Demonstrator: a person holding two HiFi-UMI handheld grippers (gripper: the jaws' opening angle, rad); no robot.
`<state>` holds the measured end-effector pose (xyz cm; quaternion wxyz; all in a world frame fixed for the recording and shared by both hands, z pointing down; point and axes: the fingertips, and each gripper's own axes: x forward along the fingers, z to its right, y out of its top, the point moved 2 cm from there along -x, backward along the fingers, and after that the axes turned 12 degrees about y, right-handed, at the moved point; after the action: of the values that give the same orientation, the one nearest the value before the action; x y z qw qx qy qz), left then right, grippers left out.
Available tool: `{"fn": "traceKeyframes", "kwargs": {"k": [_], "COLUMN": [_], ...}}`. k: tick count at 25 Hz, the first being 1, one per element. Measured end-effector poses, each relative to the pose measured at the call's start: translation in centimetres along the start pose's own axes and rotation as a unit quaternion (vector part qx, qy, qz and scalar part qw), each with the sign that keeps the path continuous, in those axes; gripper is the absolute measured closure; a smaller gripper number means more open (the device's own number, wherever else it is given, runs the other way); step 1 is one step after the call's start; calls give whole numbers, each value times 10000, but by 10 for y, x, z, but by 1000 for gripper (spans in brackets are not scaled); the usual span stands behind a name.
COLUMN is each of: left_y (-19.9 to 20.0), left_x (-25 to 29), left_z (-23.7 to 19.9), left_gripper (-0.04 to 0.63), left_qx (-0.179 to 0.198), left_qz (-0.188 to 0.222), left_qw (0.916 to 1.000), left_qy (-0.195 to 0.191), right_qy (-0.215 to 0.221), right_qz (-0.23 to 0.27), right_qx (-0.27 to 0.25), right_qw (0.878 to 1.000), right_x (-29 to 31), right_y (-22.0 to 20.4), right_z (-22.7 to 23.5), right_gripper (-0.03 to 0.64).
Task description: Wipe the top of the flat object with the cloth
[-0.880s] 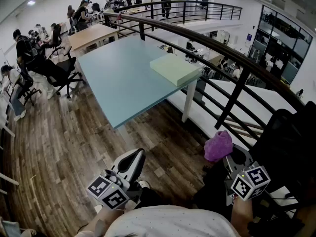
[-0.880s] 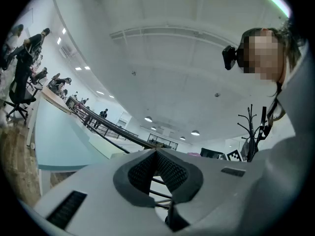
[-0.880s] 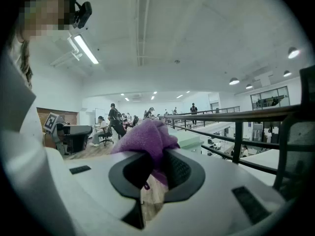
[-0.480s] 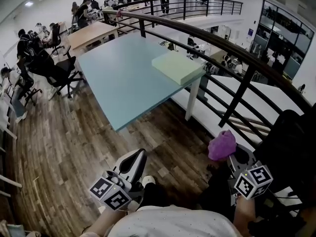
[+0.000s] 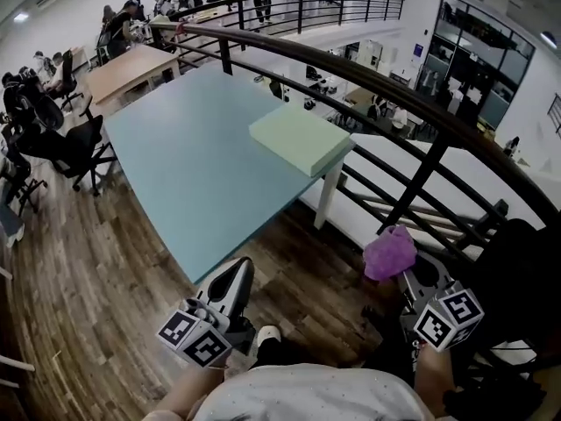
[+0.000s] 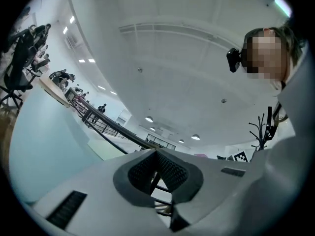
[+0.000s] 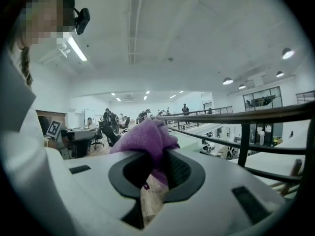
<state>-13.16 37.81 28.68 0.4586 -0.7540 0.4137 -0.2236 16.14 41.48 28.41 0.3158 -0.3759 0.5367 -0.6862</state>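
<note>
A flat pale green slab (image 5: 300, 138) lies near the right edge of a light blue table (image 5: 184, 156), ahead of me in the head view. My right gripper (image 5: 396, 261) is shut on a bunched purple cloth (image 5: 389, 253), held low and well short of the table; in the right gripper view the cloth (image 7: 146, 138) bulges out between the pads. My left gripper (image 5: 230, 284) is shut with nothing in it, just off the table's near corner. In the left gripper view its pads (image 6: 169, 169) meet, with the slab (image 6: 106, 149) small beyond.
A dark curved railing (image 5: 377, 86) runs along the table's right side, with a drop to a lower floor behind it. Black office chairs (image 5: 66, 152) and people at desks (image 5: 123, 64) fill the far left. The floor is dark wood planks (image 5: 96, 279).
The table and slab have shifted left and come closer in the head view. Both grippers keep their places low in the view, the cloth still in the right one.
</note>
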Motion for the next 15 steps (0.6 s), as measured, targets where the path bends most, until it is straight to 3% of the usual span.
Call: {"fn": "traceKeyframes", "kwargs": {"k": [9,15], "left_y": [91,100], "left_x": [117,159], "left_z": [-77,-103], "left_gripper": [594,594], "left_qx": [538,279], "left_qz": [-137,-45], "left_qw": [9979,9975], "left_qy": [-336,-647], "right_qy": [-445,-519], "right_qz": [352,217], "right_qx": [-258,-337], "right_qw": [9981,9978], "right_x": [108,148], "right_y": [79,80], "right_z": [27,39], "right_gripper": [566,566]}}
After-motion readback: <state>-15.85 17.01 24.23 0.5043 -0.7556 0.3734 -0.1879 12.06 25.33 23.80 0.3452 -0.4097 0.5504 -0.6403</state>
